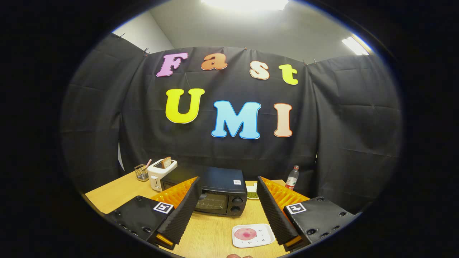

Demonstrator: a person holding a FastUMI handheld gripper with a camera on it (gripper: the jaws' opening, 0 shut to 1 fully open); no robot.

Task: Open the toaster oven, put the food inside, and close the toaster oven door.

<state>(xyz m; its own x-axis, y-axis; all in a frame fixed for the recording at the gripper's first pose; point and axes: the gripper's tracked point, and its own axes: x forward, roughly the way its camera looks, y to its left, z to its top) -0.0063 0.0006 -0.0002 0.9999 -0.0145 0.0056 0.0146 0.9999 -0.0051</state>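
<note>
A black toaster oven (218, 195) stands on the wooden table (211, 229) beyond my fingers, its glass door shut and two knobs on its right side. A round pink piece of food (245, 234) lies on a small white square plate (267, 239) between my fingers, close to the right one. My gripper (229, 209) is open, held above the table, with nothing between the fingers. The left finger (184, 213) covers the oven's left part.
A white pop-up toaster (161, 172) with a slice of bread in it stands behind the oven on the left, next to a wire holder (142, 172). A small dish of green food (252, 195) sits right of the oven. A plastic bottle (292, 177) stands at the back right.
</note>
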